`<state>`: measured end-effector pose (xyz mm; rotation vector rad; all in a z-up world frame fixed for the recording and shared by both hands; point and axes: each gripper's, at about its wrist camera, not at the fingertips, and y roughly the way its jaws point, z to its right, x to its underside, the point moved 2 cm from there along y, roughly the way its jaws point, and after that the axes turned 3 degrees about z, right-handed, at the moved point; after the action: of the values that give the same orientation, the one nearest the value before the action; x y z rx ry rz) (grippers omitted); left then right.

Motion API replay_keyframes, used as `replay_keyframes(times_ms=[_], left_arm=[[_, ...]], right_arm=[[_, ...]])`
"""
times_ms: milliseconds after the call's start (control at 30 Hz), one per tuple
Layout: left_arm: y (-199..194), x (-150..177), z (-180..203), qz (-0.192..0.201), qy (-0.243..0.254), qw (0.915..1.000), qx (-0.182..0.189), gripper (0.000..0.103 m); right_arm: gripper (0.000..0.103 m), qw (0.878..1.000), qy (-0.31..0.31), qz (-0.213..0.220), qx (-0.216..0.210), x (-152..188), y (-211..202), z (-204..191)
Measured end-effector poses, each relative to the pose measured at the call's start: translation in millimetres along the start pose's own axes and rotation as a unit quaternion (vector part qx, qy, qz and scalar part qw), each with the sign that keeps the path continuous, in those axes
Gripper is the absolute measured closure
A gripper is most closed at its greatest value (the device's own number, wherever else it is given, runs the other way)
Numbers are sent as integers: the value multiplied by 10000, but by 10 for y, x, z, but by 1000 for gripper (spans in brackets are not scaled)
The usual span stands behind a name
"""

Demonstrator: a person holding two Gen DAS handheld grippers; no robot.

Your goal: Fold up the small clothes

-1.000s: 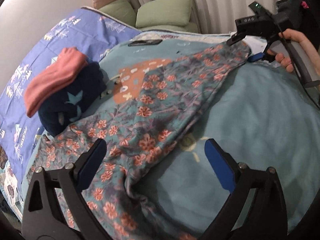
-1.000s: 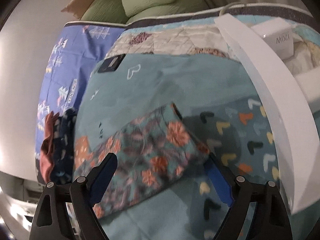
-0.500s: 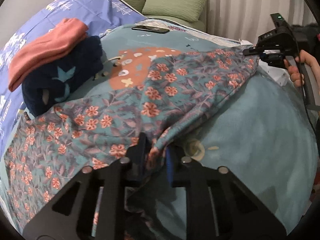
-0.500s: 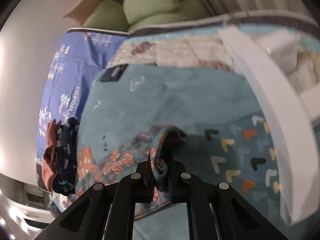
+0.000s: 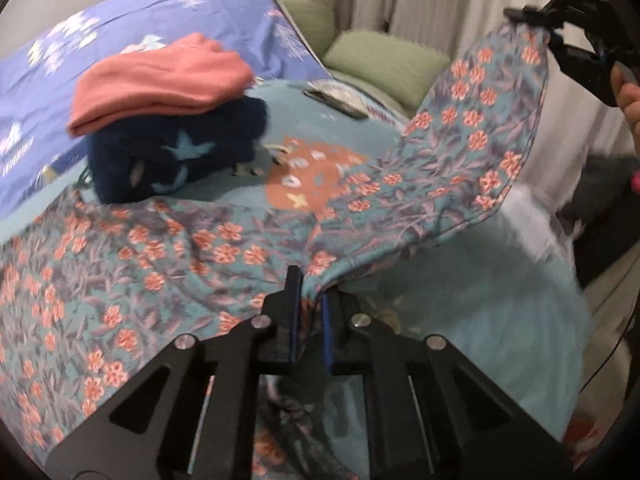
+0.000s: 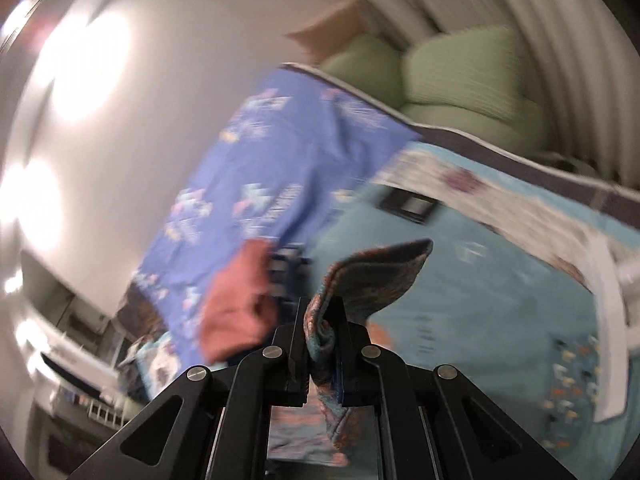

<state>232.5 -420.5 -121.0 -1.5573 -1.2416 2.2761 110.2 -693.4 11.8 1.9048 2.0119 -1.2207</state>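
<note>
left wrist view: floral garment (image 5: 168,248) spread over the teal bed cover (image 5: 460,300), near edge pinched in the left hand-held gripper (image 5: 310,320), pads closed down to a thin slit with a fold of cloth between them. far corner lifted clear of the bed and hanging from the right hand-held gripper (image 5: 540,24) at upper right, edge between the two grips sagging in a curve. looks thin, light and limp; likely to drape and slide rather than hold a crease, so best taken at hem corners, as here. folded stack behind: pink garment (image 5: 160,80) lying on a navy star-print garment (image 5: 176,148), just beside the floral cloth's far edge. dark phone (image 5: 336,98) farther back, green cushions (image 5: 384,64) beyond.

right wrist view: heavy motion blur. right hand-held gripper (image 6: 322,344) nearly closed, a bunched corner of the floral garment (image 6: 376,276) clamped between the pads and flaring out above and below them. bed cover (image 6: 480,280) below, blue patterned sheet (image 6: 280,176) to the left, pink garment (image 6: 240,300) at its lower edge. soft enough to slip if the pinch loosens.
</note>
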Motion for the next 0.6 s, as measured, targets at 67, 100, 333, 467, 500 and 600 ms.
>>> replay_keyframes(times_ms=[67, 100, 333, 467, 500, 600], left_arm=[[-103, 1, -172, 147, -538, 9984, 120, 93], [-146, 13, -255, 216, -826, 9961, 201, 93], [-430, 316, -783, 685, -2341, 9697, 120, 93], [-616, 489, -889, 809, -2604, 9620, -117, 93], [-641, 522, -906, 825, -2657, 9604, -155, 93], [-729, 659, -979, 853, -2826, 9552, -217, 93]], right_arm=[[96, 9991, -267, -20, -325, -73, 1, -487], [96, 9982, -403, -27, -434, -81, 5, -682], [96, 9783, -1557, -360, -1315, 264, 209, -2362], [96, 9621, -2070, -712, -1624, 692, 458, -2990], [96, 9597, -2096, -805, -1688, 769, 512, -3054], [96, 9496, -2212, -1208, -1864, 1122, 733, -3332]])
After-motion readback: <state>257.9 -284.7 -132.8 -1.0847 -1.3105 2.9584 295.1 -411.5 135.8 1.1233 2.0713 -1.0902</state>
